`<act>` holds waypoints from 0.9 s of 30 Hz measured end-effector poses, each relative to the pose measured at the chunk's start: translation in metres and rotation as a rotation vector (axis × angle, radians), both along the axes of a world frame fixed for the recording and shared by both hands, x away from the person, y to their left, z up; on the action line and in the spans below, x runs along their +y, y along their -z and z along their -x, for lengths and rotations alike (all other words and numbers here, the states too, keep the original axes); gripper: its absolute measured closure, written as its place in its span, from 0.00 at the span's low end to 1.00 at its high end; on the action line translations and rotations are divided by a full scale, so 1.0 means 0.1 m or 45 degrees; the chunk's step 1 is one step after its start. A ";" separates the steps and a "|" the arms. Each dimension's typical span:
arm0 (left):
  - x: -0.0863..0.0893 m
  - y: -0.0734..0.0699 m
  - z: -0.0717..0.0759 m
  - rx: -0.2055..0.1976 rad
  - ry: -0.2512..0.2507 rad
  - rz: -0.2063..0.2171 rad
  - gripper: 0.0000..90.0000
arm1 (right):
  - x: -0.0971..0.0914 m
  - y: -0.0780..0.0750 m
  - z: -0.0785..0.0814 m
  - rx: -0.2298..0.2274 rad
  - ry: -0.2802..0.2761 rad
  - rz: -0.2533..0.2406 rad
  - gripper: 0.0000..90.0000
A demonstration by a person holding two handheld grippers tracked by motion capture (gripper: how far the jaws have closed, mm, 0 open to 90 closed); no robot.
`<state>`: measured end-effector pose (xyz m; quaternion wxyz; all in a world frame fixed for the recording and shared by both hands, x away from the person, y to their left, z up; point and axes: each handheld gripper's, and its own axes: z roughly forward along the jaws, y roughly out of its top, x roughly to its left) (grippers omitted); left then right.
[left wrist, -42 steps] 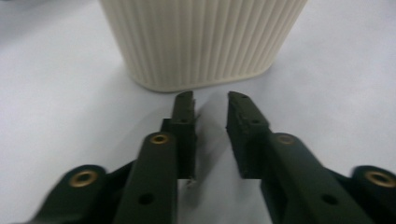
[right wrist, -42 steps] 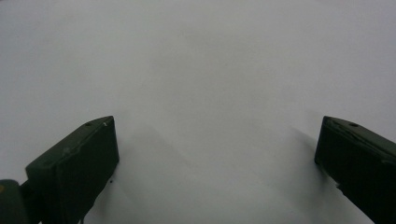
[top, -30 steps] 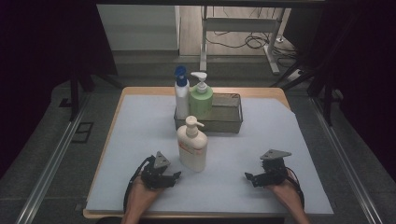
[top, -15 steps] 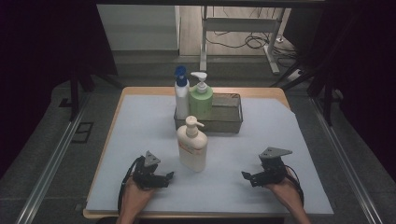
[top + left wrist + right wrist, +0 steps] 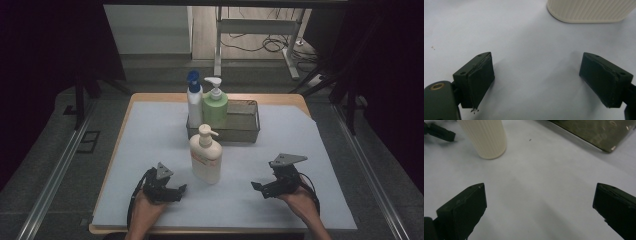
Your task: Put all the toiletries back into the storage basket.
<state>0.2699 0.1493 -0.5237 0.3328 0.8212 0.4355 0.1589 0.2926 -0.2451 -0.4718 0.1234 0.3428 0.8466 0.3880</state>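
cream pump bottle (image 5: 205,160) between grippers, bare sheet (image 5: 310,135) either side

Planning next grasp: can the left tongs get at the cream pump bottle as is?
Probably yes. The left tongs are open, beside the cream pump bottle, with bare mat between them. The wire basket sits behind it.

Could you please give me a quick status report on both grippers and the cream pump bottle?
Left gripper open, empty. Right gripper open, empty. Cream pump bottle upright on the mat, between them, untouched. Nothing in the way.
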 end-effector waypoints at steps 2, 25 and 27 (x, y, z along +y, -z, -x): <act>0.00 0.00 0.00 0.000 0.000 0.000 0.13 | 0.04 -0.02 -0.01 0.009 -0.013 -0.012 0.00; 0.00 0.00 0.00 -0.002 -0.006 0.005 0.13 | 0.58 -0.25 -0.05 0.015 -0.133 -0.080 0.00; 0.00 0.00 0.00 -0.002 -0.005 0.006 0.13 | 0.62 -0.27 -0.05 0.011 -0.140 -0.081 0.01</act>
